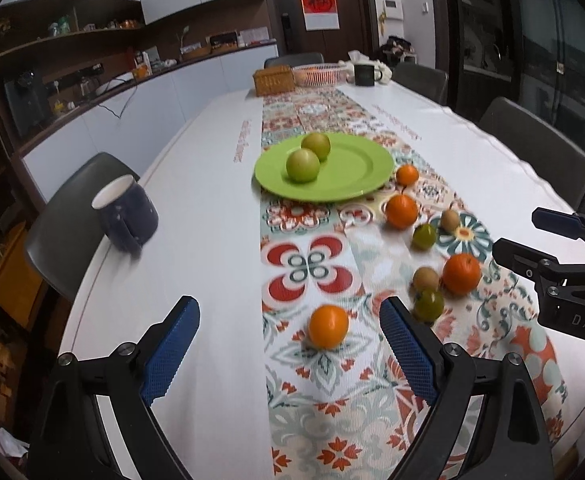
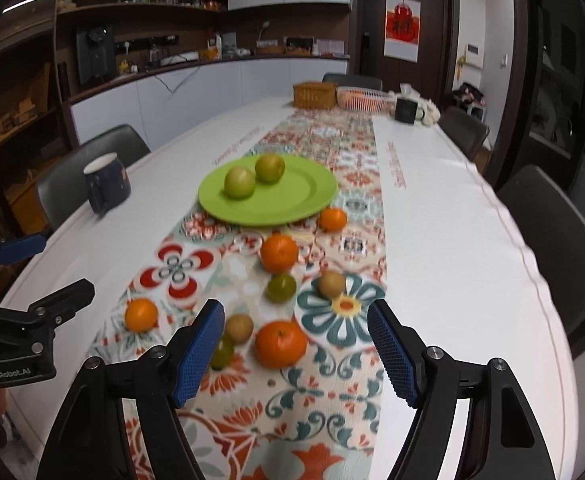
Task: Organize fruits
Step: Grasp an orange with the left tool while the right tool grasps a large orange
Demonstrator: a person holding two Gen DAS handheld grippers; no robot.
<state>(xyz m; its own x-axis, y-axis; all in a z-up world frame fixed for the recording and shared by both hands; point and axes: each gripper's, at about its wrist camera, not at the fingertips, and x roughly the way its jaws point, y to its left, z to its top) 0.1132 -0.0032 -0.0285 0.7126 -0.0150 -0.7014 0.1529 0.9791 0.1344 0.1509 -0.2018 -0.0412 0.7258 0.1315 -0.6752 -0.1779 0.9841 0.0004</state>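
A green plate [image 1: 352, 176] [image 2: 292, 196] on the patterned runner holds two green apples [image 1: 302, 165] [image 2: 239, 182]. Several oranges, two small green fruits [image 2: 281, 287] and two brown kiwis [image 2: 331, 284] lie loose on the runner nearer me. My left gripper [image 1: 290, 306] [image 2: 52, 266] is open, above the table, with one orange [image 1: 328, 326] [image 2: 141, 314] just beyond its fingertips. My right gripper [image 2: 294, 310] [image 1: 528, 232] is open too. Another orange [image 2: 281, 344] [image 1: 461, 274] lies between its fingers, untouched. A green fruit [image 2: 222, 354] is partly hidden behind its left finger.
A dark blue mug [image 1: 126, 210] [image 2: 106, 186] stands near the table's left edge. At the far end are a wicker box [image 1: 273, 80], a pink basket [image 1: 318, 74] and a black mug [image 1: 364, 74]. Grey chairs [image 2: 552, 216] line both long sides.
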